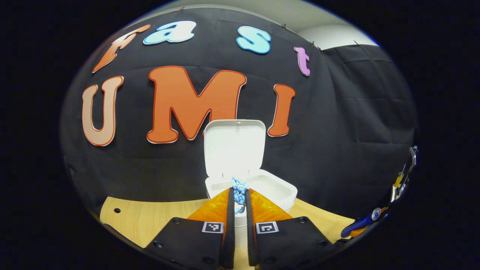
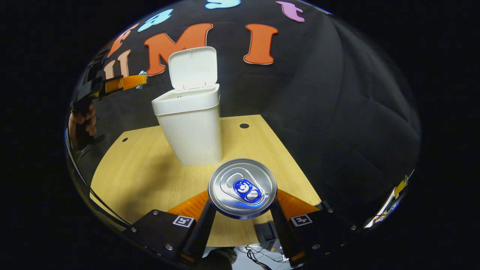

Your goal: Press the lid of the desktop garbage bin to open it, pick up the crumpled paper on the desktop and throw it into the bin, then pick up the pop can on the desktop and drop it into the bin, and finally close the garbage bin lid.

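Left gripper view: the left tongs (image 1: 240, 197) are pinched narrow around the crumpled paper (image 1: 239, 188), a pale blue wad squeezed between both fingers. Right ahead stands the white garbage bin (image 1: 262, 187), its lid (image 1: 234, 146) swung up and standing upright at the back, the mouth open just beyond the paper. The wooden bench (image 1: 142, 219) runs below, and pliers with blue handles (image 1: 362, 223) sit at the far right edge.

Right gripper view: the right tongs (image 2: 243, 204) are spread about the pop can (image 2: 242, 193), fingers pressing either side, its silver top facing the camera. Beyond it the bin (image 2: 191, 127) stands on the bench (image 2: 142, 176), lid (image 2: 192, 67) up. At far left, level with the bin's lid, the left tongs (image 2: 129, 80) come in, a hand (image 2: 80, 122) on the handle below.
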Motion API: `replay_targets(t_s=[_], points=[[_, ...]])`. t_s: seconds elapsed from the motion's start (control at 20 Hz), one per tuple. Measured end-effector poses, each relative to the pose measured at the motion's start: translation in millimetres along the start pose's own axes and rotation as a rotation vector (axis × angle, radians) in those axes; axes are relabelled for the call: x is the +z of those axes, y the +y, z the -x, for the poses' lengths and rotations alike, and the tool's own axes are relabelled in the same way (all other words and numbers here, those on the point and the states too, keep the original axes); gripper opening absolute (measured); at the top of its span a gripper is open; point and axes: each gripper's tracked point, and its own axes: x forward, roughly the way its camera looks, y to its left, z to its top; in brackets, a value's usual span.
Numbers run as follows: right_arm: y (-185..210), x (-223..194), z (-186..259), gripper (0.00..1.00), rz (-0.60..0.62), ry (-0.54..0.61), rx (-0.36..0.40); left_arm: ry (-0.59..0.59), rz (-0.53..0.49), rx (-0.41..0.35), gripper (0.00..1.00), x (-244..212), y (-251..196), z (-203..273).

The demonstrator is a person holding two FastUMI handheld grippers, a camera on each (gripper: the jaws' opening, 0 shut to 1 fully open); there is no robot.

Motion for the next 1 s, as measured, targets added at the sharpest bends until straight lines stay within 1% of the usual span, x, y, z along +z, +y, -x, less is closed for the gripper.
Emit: replay_targets(t_s=[0.05, 0.15, 0.2, 0.25, 0.3, 0.45, 0.5, 0.55, 0.6, 0.8, 0.85, 0.9, 1.0], points=[[0.8, 0.0, 0.3, 0.74, -0.01, -0.001, -0.005, 0.003, 0.001, 0.0, 0.17, -2.3, -0.3, -4.7], [1.3, -1.1, 1.2, 0.74, -0.026, 0.0, -0.021, 0.011, 0.003, -0.002, 0.17, -6.1, -0.9, -14.8], [0.5, -1.5, 3.0, 0.78, -0.032, 0.0, -0.028, 0.011, 0.003, -0.006, 0.17, -7.8, -0.7, -19.7], [-0.9, -2.4, 2.4, 0.74, -0.036, 0.0, -0.035, 0.015, 0.0, -0.009, 0.17, -9.7, -2.0, -23.1], [-1.1, -2.9, 2.7, 0.78, -0.042, 0.001, -0.04, 0.016, -0.001, -0.014, 0.17, -11.4, -3.0, -26.4], [-4.4, -1.3, 2.9, 0.78, -0.064, -0.007, -0.068, 0.051, 0.025, -0.029, 0.17, -25.3, -10.7, -36.0], [-4.5, 0.7, 4.1, 0.74, -0.075, -0.017, -0.074, 0.055, 0.027, -0.027, 0.17, -26.7, -10.4, -38.4], [-4.6, 1.6, 5.2, 0.74, -0.088, -0.024, -0.075, 0.059, 0.029, -0.028, 0.17, -28.5, -11.7, -41.1], [-5.8, 2.2, 5.9, 0.78, -0.098, -0.028, -0.081, 0.062, 0.033, -0.031, 0.17, -30.1, -12.2, -43.3], [-9.8, 6.3, 8.7, 0.78, -0.127, -0.045, -0.118, 0.082, 0.025, -0.043, 0.17, -39.4, -15.3, -53.5], [-9.2, 6.7, 8.8, 0.74, -0.141, -0.047, -0.119, 0.089, 0.024, -0.037, 0.17, -43.9, -14.2, -57.2], [-8.6, 6.7, 8.6, 0.78, -0.152, -0.048, -0.12, 0.101, 0.029, -0.032, 0.17, -47.9, -13.3, -60.6], [-10.2, 8.2, 9.7, 0.78, -0.157, -0.054, -0.13, 0.127, 0.046, -0.023, 0.17, -56.7, -11.0, -64.3]])
